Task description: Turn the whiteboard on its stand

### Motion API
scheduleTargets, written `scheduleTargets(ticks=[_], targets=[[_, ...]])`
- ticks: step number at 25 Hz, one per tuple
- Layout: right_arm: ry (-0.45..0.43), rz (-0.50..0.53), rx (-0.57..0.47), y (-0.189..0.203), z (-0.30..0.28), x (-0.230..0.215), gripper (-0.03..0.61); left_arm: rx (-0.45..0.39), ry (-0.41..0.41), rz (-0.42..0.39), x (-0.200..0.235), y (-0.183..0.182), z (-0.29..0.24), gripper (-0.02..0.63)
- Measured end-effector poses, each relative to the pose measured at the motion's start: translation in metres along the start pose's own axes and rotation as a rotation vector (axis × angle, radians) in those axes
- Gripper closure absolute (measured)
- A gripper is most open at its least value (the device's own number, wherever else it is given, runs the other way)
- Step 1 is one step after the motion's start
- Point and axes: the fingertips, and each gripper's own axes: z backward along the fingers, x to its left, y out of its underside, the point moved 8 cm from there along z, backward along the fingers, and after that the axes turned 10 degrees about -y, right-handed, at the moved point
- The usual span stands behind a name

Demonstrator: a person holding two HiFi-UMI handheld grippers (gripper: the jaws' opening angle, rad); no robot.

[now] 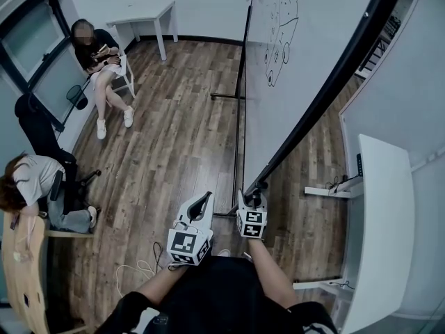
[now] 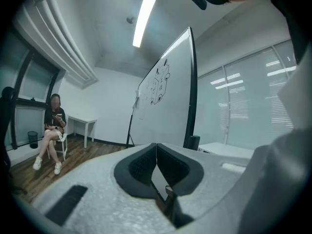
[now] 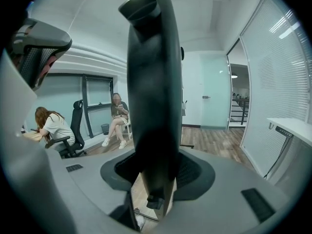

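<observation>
The whiteboard (image 1: 313,61) is a big white panel with a black frame (image 1: 327,89) and a marker drawing, hanging on a black stand (image 1: 241,103). In the head view it is swung edge-on toward me. My right gripper (image 1: 254,199) is shut on the frame's lower near corner. In the right gripper view the black frame edge (image 3: 151,82) fills the gap of the right gripper (image 3: 153,179). My left gripper (image 1: 204,202) hovers just left of it, apart from the board and holding nothing. In the left gripper view the whiteboard (image 2: 165,106) stands ahead of the left gripper (image 2: 156,150), which is shut.
A white desk (image 1: 382,228) stands close on the right by the glass wall. Two people sit at the left, one on a chair (image 1: 104,68), one slumped at a wooden table (image 1: 24,277). A small white table (image 1: 142,16) is at the back. A cable (image 1: 139,266) lies on the floor.
</observation>
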Motion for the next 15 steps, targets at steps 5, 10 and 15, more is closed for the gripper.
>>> scheduleTargets(ticks=[5, 10, 15], targets=[[-0.009, -0.037, 0.025, -0.004, 0.013, 0.001, 0.398, -0.001, -0.004, 0.001, 0.0, -0.001, 0.002, 0.597], [-0.024, -0.061, -0.003, -0.018, 0.041, 0.005, 0.394, -0.002, -0.004, 0.004, 0.0, -0.001, 0.0, 0.597], [-0.024, -0.091, -0.055, -0.036, 0.074, 0.009, 0.394, -0.007, 0.006, 0.008, -0.004, -0.003, 0.0, 0.597]])
